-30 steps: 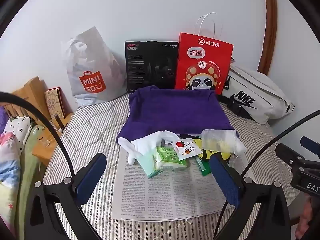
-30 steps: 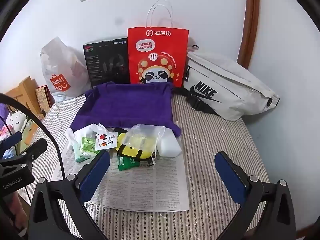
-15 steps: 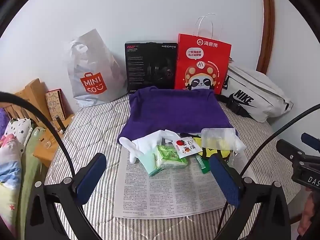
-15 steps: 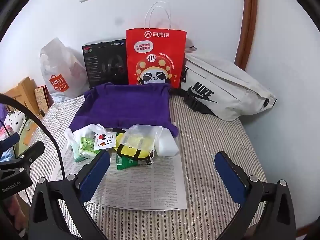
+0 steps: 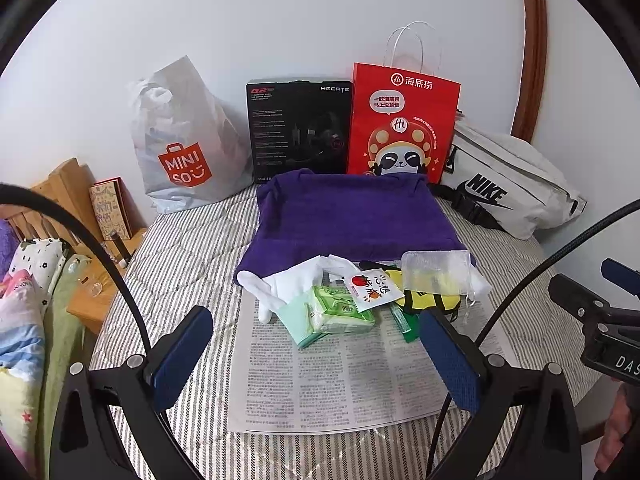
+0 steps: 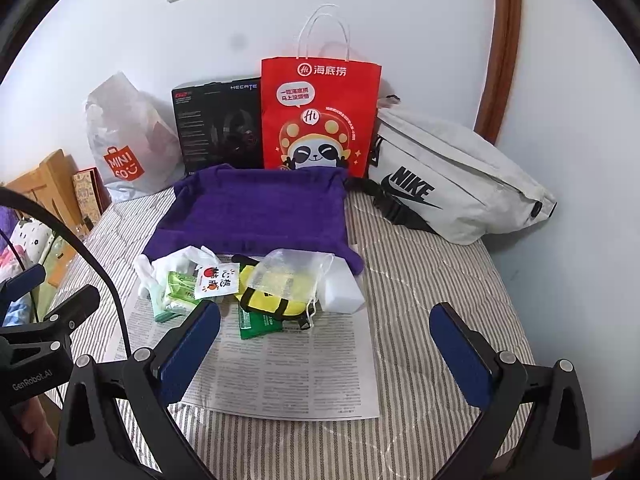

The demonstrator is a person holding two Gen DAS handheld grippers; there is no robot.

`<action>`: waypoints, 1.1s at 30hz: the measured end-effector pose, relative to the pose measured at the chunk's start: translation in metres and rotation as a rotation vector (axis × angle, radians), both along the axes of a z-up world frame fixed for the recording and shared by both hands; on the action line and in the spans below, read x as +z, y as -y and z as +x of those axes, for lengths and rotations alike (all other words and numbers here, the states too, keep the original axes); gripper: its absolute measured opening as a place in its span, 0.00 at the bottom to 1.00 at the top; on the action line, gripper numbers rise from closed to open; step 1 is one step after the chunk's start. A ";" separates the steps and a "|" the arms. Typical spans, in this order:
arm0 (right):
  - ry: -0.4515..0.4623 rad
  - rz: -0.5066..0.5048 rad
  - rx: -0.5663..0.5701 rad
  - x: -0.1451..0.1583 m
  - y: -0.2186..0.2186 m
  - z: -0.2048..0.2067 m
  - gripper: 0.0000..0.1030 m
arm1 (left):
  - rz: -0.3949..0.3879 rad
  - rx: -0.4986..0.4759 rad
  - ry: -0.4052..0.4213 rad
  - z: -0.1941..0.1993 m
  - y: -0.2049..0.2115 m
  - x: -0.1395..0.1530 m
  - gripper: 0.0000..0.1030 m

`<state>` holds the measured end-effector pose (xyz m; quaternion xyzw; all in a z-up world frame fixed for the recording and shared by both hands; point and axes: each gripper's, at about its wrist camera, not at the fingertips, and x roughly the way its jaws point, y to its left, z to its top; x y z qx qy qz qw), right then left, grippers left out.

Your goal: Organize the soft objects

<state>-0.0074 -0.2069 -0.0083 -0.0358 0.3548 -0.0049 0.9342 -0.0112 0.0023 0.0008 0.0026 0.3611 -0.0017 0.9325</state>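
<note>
Left wrist view: your left gripper (image 5: 316, 354) had its jaws spread wide, nothing between them, hovering over the near part of the newspaper (image 5: 340, 380) on the striped bed (image 5: 184, 256). The soft items sat in a heap at the far end of the newspaper: white glove (image 5: 288, 284) on the left, green tissue pack (image 5: 340, 312) just beside it, small white packet with a red fruit print (image 5: 372, 290) resting on the tissue pack, clear mesh pouch (image 5: 436, 274) on the right, lying on a yellow pouch (image 5: 430, 302). The purple towel (image 5: 352, 216) lay just beyond the heap. Along the far wall stood the Miniso bag (image 5: 180, 144), black box (image 5: 298, 124), red paper bag (image 5: 400, 120) and white Nike bag (image 5: 508, 188). Part of your right gripper's body showed at the right edge.

Right wrist view: your right gripper (image 6: 326, 352) also stood wide apart and empty, near the newspaper's (image 6: 300, 372) near right part. The heap was to the left of centre: mesh pouch (image 6: 288, 274) on the yellow pouch (image 6: 272, 304), a white block (image 6: 340, 288) touching its right side, a green packet (image 6: 256, 322) poking out beneath, tissue pack (image 6: 180, 288) and glove (image 6: 168, 264) further left. The purple towel (image 6: 260, 208) lay beyond.
</note>
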 end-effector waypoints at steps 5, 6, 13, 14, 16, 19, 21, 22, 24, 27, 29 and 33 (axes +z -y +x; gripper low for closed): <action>0.001 0.001 0.003 -0.001 -0.002 0.000 1.00 | 0.000 0.008 -0.002 0.000 0.001 0.000 1.00; 0.000 -0.001 0.004 -0.001 -0.002 0.000 1.00 | -0.002 0.007 -0.003 0.000 -0.001 0.000 1.00; 0.000 -0.001 0.006 -0.001 -0.004 -0.001 1.00 | -0.003 0.006 -0.004 0.001 -0.002 0.000 1.00; 0.000 -0.001 0.007 -0.001 -0.005 -0.001 1.00 | -0.003 0.006 -0.005 0.002 -0.002 0.000 1.00; 0.002 -0.002 0.008 -0.001 -0.006 -0.002 1.00 | -0.003 0.007 -0.008 0.002 -0.003 -0.001 1.00; 0.005 -0.002 0.011 0.000 -0.007 -0.003 1.00 | -0.003 0.010 -0.008 0.002 -0.005 -0.001 1.00; 0.004 -0.003 0.014 0.001 -0.008 -0.003 1.00 | -0.003 0.009 -0.007 0.002 -0.005 -0.001 1.00; 0.003 -0.004 0.015 0.001 -0.008 -0.003 1.00 | -0.003 0.011 -0.008 0.002 -0.005 -0.001 1.00; 0.002 -0.005 0.013 0.001 -0.008 -0.003 1.00 | -0.005 0.010 -0.007 0.001 -0.005 -0.001 1.00; -0.001 -0.004 0.016 0.001 -0.009 -0.002 1.00 | -0.004 0.011 -0.010 0.001 -0.005 -0.002 1.00; 0.001 -0.003 0.017 0.001 -0.008 -0.002 1.00 | -0.004 0.013 -0.010 0.000 -0.006 -0.002 1.00; -0.001 -0.004 0.018 0.000 -0.009 -0.002 1.00 | -0.004 0.016 -0.010 0.000 -0.007 -0.002 1.00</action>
